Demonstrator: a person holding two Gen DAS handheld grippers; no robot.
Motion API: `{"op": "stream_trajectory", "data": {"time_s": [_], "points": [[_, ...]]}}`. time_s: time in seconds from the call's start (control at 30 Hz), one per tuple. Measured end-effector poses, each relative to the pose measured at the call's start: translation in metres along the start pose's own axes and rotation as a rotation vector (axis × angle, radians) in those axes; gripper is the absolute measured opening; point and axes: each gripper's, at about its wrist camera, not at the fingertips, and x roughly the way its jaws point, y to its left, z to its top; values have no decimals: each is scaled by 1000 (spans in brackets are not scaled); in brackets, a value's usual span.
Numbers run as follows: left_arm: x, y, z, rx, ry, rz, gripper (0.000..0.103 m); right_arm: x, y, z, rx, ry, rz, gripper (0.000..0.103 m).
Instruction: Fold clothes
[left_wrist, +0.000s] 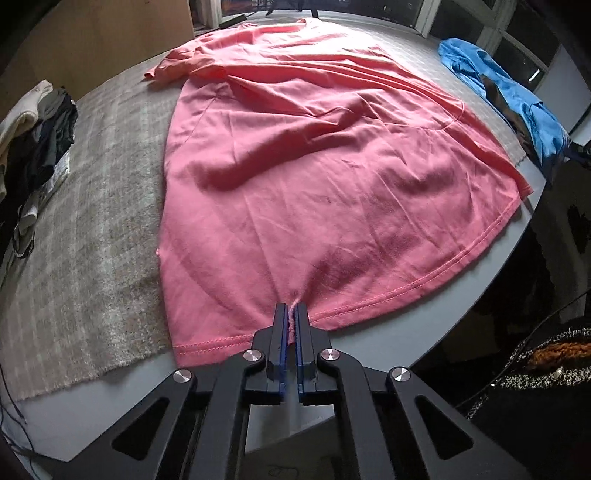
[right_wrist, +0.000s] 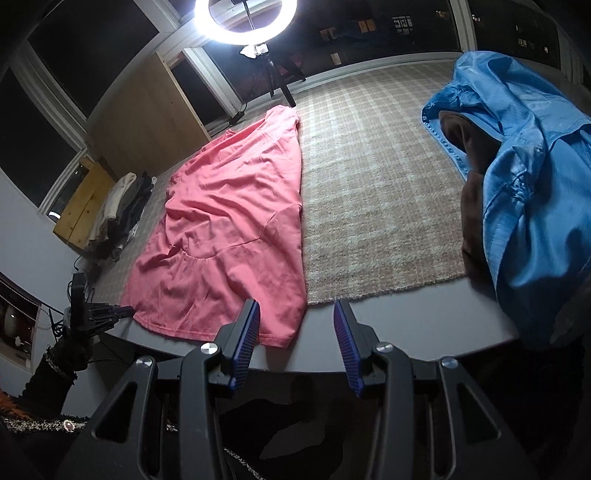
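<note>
A pink T-shirt (left_wrist: 314, 177) lies spread flat on a beige plaid mat, hem toward me, wrinkled across the middle. My left gripper (left_wrist: 291, 314) is shut on the shirt's bottom hem, pinching a small fold of fabric. In the right wrist view the same shirt (right_wrist: 229, 236) lies left of centre. My right gripper (right_wrist: 295, 317) is open and empty, hovering just above the table's front edge near the shirt's right hem corner. The left gripper (right_wrist: 123, 313) shows at the shirt's left hem corner.
A blue garment (right_wrist: 528, 184) lies crumpled at the right, also seen in the left wrist view (left_wrist: 509, 96). A pile of folded clothes (left_wrist: 33, 136) sits at the left. The beige mat (right_wrist: 369, 192) covers the grey table (left_wrist: 436, 325). A ring light (right_wrist: 245, 22) stands behind.
</note>
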Motion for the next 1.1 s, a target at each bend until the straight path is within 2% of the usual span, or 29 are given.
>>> {"op": "stream_trajectory", "data": {"time_s": [0.1, 0.27, 0.4, 0.53, 0.73, 0.8, 0.9, 1.1], "points": [[-11, 9, 2, -57, -32, -23, 1, 7, 3, -2, -14, 12, 1, 41], [-52, 42, 9, -230, -136, -163, 1, 23, 16, -8, -75, 46, -8, 41], [-79, 32, 5, -297, -217, -206, 1, 41, 30, -15, -132, 84, -2, 41], [-106, 52, 1, -327, -293, -115, 1, 61, 41, -25, -193, 135, -2, 41], [-110, 109, -27, -494, -294, -20, 1, 85, 58, -38, -276, 172, 8, 41], [-109, 121, -37, -541, -301, -12, 1, 91, 70, -44, -336, 173, -3, 41], [-98, 127, -40, -558, -283, -13, 1, 104, 83, -56, -414, 176, 8, 41], [-92, 115, -35, -516, -265, -28, 1, 125, 92, -53, -474, 152, -34, 41]]}}
